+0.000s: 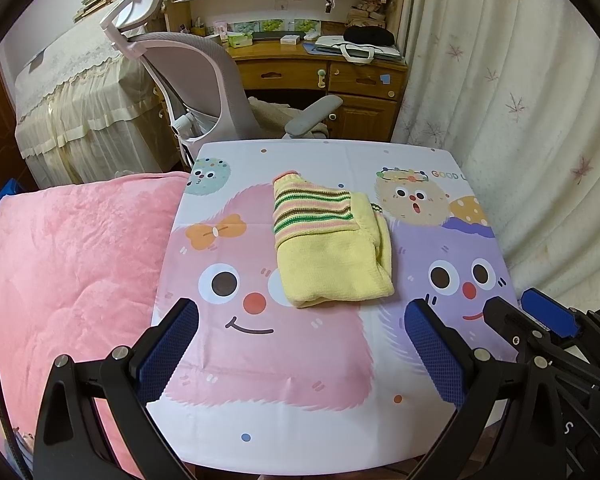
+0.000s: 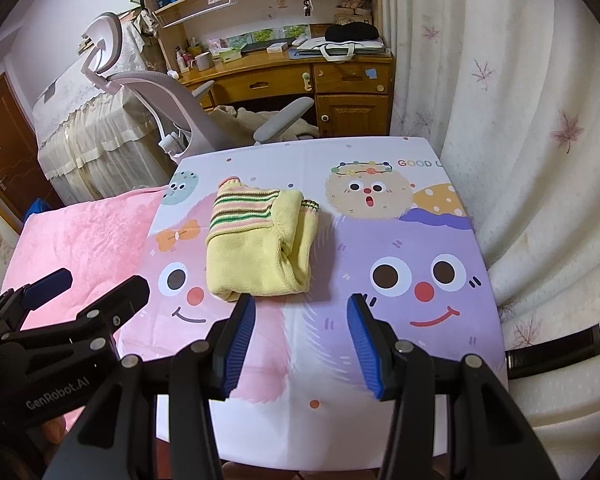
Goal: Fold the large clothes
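Left gripper [image 1: 302,344]: jaws spread wide, released, nothing between pads, hovering above counter [image 1: 300,420] near its front edge. Right gripper [image 2: 302,342]: jaws parted, released, empty, just short of sweater's near edge. Folded yellow sweater [image 1: 332,256] with striped sleeve on top lies mid-counter on cartoon-print cover, apart from both grippers. Readable writing: "GOOD" on cover [image 2: 416,163]; "GenRobot.AI" on left gripper body in right wrist view. Pink blanket [image 1: 72,264] beside counter.
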A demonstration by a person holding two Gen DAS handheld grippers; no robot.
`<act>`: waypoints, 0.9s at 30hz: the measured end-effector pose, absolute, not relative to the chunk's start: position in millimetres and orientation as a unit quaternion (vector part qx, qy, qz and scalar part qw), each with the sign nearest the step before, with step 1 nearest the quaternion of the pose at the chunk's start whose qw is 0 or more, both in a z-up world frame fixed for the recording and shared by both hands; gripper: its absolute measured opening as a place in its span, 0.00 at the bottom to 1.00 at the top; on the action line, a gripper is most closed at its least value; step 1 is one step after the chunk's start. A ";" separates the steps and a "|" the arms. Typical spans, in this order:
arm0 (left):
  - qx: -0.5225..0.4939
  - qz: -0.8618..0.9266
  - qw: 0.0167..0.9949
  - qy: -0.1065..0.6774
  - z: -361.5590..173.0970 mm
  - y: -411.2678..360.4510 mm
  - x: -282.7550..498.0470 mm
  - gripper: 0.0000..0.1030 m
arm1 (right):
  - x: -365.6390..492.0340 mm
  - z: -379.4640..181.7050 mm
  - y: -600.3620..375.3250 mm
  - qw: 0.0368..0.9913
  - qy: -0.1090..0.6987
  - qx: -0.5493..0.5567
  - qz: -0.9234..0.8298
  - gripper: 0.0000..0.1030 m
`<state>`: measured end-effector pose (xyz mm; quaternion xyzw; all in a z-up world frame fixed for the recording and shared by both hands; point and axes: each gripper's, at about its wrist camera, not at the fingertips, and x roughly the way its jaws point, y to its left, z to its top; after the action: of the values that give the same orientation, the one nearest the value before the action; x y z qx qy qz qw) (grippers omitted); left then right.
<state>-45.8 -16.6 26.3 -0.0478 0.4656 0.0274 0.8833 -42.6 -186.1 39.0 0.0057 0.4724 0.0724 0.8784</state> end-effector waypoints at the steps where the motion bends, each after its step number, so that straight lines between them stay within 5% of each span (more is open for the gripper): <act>1: -0.048 0.027 0.883 0.466 26.1 -17.1 -45.8 0.99 | -42.8 38.3 -187.4 0.878 0.473 0.006 0.072 0.47; 27: -0.050 0.035 0.880 0.470 26.4 -20.7 -47.2 0.99 | -42.8 34.6 -189.6 0.876 0.475 0.005 0.081 0.47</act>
<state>-47.2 -20.7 26.4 -0.0502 0.4701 0.0349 0.8805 -42.8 -189.6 34.6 0.0047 0.4752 0.0809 0.8762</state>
